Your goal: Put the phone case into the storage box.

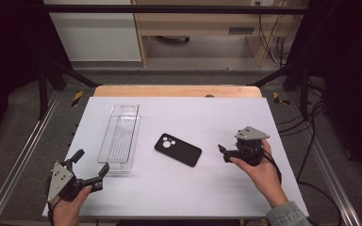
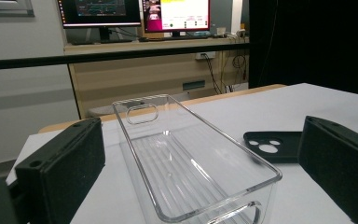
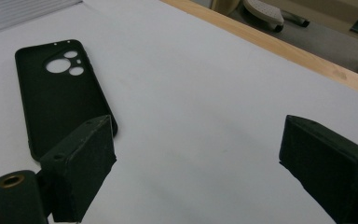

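A clear plastic tray (image 1: pixel 119 136) lies lengthwise on the left half of the white table (image 1: pixel 193 193), and nothing is in it. A black phone case (image 1: pixel 177 149) lies flat at the table's middle, its camera holes toward the tray. My left gripper (image 1: pixel 92 161) sits near the front left corner, open, pointing at the tray's near end. In the left gripper view, the left gripper (image 2: pixel 200 172) frames the tray (image 2: pixel 191 158), with the case (image 2: pixel 270 145) to its right. My right gripper (image 1: pixel 224 153) is open, just right of the case. In the right gripper view, the right gripper (image 3: pixel 205 163) holds nothing, and the case (image 3: pixel 56 98) lies beside its left jaw.
A wooden strip (image 1: pixel 176 91) borders the table's far edge. Metal frame rails (image 1: pixel 19 160) run along both sides, and cables (image 1: pixel 306 141) trail on the floor at right. Monitors (image 2: pixel 135 11) stand on a desk beyond the table.
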Tool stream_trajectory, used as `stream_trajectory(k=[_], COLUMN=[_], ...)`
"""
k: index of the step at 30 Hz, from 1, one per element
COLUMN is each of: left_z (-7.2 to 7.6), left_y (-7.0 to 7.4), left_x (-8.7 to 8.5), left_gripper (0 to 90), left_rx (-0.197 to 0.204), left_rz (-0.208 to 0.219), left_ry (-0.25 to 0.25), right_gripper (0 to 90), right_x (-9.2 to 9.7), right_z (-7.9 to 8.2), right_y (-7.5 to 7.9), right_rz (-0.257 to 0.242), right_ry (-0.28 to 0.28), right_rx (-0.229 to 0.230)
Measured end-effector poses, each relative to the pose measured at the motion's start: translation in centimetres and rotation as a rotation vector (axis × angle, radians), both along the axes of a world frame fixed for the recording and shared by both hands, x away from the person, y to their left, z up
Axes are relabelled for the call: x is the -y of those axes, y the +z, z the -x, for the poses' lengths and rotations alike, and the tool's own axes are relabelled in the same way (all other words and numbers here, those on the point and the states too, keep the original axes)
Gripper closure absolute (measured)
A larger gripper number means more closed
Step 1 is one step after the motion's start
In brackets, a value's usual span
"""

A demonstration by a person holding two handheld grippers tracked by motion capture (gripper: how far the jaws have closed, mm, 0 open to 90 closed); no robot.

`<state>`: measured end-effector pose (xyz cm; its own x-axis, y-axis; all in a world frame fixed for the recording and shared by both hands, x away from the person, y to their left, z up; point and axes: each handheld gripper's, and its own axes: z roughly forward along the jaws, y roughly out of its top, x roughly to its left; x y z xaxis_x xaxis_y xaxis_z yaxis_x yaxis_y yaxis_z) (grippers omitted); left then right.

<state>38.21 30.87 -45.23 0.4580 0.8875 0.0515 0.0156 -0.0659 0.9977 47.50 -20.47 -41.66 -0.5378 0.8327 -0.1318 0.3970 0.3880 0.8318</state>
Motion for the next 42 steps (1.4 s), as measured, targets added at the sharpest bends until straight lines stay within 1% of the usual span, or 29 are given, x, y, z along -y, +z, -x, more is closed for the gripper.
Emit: stream_trajectory(k=[3,4,7,10,11,15,17,19,22,33,36,40,41,42], left_z=[0.0,0.0,0.0,0.0,-0.1,-0.1,-0.1,-0.1,-0.1,-0.2,-0.2,-0.2,-0.2,-0.2], left_y=[0.0,0.0,0.0,0.0,0.0,0.0,0.0,0.0,0.0,-0.1,-0.1,-0.1,-0.1,-0.1], left_x=[0.0,0.0,0.0,0.0,0.0,0.0,0.0,0.0,0.0,0.1,0.1,0.1,0.1,0.1], left_gripper=[0.3,0.3,0.3,0.3,0.3,0.2,0.2,0.3,0.2,0.2,0.2,0.2,0.2,0.2], left_rx=[-0.001,-0.001,-0.001,-0.002,-0.002,-0.003,-0.004,-0.004,-0.006,-0.012,-0.013,-0.014,-0.013,-0.013], left_rz=[0.001,0.001,0.004,0.003,0.003,0.003,0.002,0.002,0.003,0.0,-0.002,-0.002,-0.003,-0.002], left_ry=[0.001,0.001,0.002,0.001,0.0,-0.001,-0.001,-0.001,0.0,-0.003,-0.004,-0.004,-0.004,-0.005], right_gripper=[10.7,10.7,10.4,10.2,10.1,9.7,9.6,9.6,9.3,10.7,11.3,12.3,12.5,12.6], right_x=[-0.6,-0.6,-1.3,-1.7,-2.0,-2.8,-3.2,-3.3,-4.0,-5.6,-6.1,-6.5,-6.8,-6.8], right_z=[-0.7,-0.7,-1.4,-1.8,-2.1,-2.7,-3.0,-3.1,-3.7,-5.5,-5.9,-6.2,-6.4,-6.4], right_y=[0.4,0.4,1.0,1.4,1.7,2.0,2.0,2.0,1.8,1.2,1.1,0.8,0.5,0.4], right_rz=[0.008,0.008,0.02,0.026,0.037,0.058,0.071,0.073,0.085,0.08,0.08,0.081,0.084,0.084], right_ry=[0.015,0.015,0.029,0.037,0.049,0.067,0.076,0.079,0.092,0.112,0.119,0.124,0.126,0.127], right_rx=[-0.01,-0.01,-0.022,-0.024,-0.027,-0.033,-0.039,-0.041,-0.055,-0.119,-0.136,-0.148,-0.161,-0.161])
